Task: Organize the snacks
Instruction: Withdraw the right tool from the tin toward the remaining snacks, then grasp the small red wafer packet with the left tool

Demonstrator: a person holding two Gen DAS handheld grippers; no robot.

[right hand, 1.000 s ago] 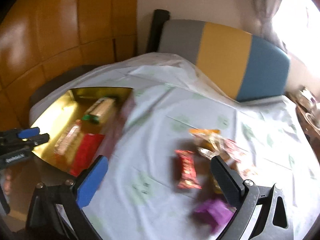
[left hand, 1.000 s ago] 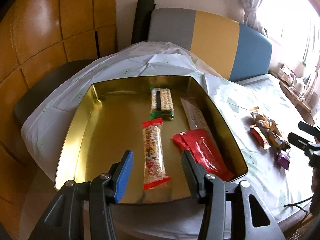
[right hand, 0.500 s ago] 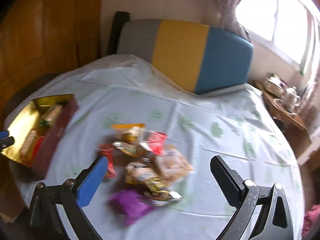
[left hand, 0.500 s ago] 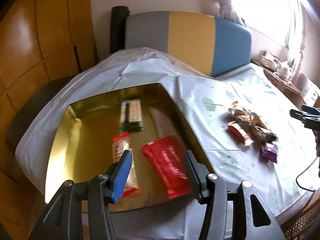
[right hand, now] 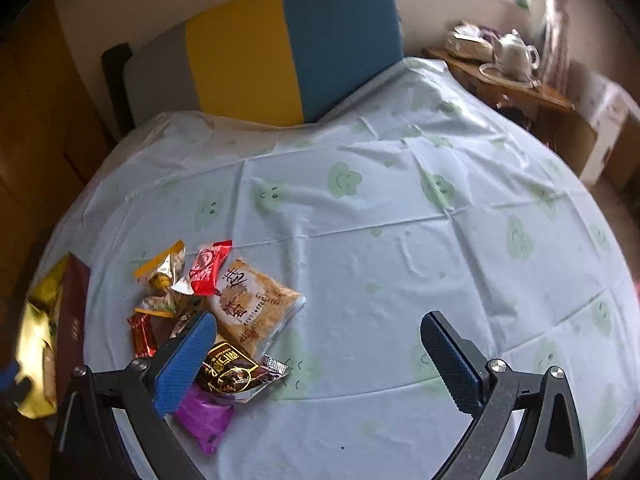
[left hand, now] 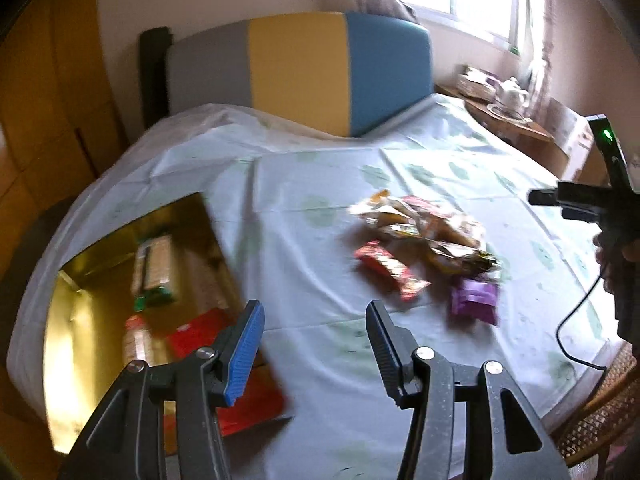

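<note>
Gold-lined and sitting at the table's near-left edge, the tin (left hand: 80, 320) is holding a green-ended wafer pack (left hand: 154, 268), a long red-ended bar (left hand: 136, 338) and a flat red packet (left hand: 196, 330), all lying to the left of the left gripper (left hand: 316, 344), whose jaws are standing apart and gripping nothing. The snack pile (right hand: 224, 304) is lying loose on the pale tablecloth (right hand: 400, 220), ahead and left of the right gripper (right hand: 320, 348), also spread wide and empty. A purple packet (right hand: 204, 420) is resting just under its blue left finger. Bare cloth is stretching ahead and right of that gripper toward the striped chair back (right hand: 280, 52).
</note>
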